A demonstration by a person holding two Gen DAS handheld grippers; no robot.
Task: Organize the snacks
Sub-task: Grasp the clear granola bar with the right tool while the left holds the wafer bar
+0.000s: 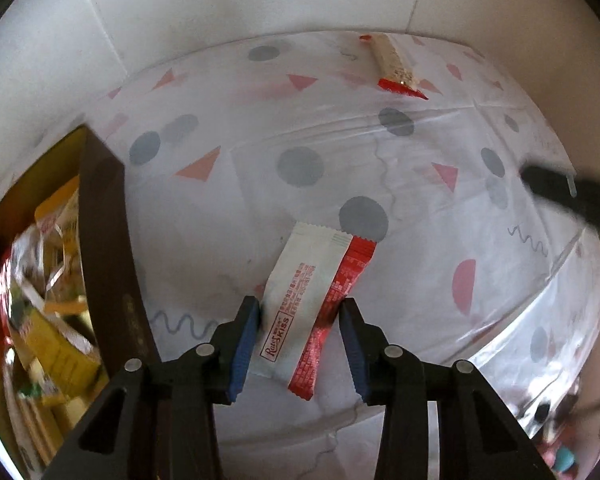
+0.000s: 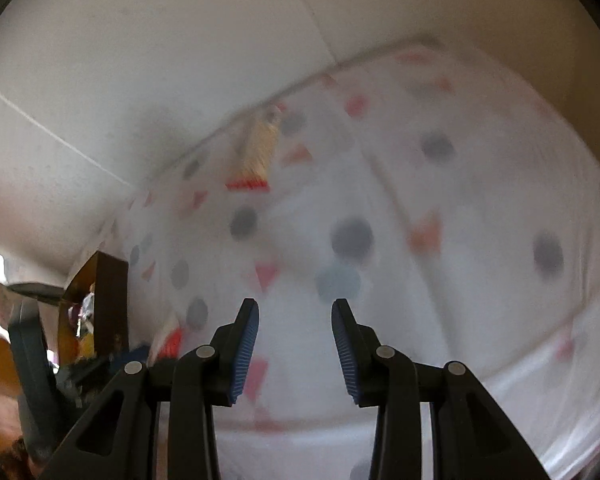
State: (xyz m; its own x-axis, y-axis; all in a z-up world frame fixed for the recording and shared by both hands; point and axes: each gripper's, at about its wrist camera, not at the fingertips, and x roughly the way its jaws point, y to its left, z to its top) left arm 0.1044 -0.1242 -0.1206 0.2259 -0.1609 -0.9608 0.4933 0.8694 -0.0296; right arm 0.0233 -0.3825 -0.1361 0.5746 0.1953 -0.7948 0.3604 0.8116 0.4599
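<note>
left gripper (image 1: pixel 300 312) – blue pads clamped on a white-and-red snack sachet (image 1: pixel 314 304) above the patterned tablecloth (image 1: pixel 420 280), beside the brown snack box (image 1: pixel 104 240) – apparently mid-transfer, needing release over the box; right gripper (image 2: pixel 295 316) narrow, empty.

Home setting: patterned plastic tablecloth (image 1: pixel 300 168) against white wall (image 1: pixel 220 8), brown snack box (image 1: pixel 104 240).

My table wears a white plastic cloth (image 1: pixel 420 208) printed with grey dots and red triangles; on it lie 1 beige red-ended snack bar (image 1: pixel 394 66) by the wall and a brown snack-filled box (image 1: pixel 108 240).
</note>
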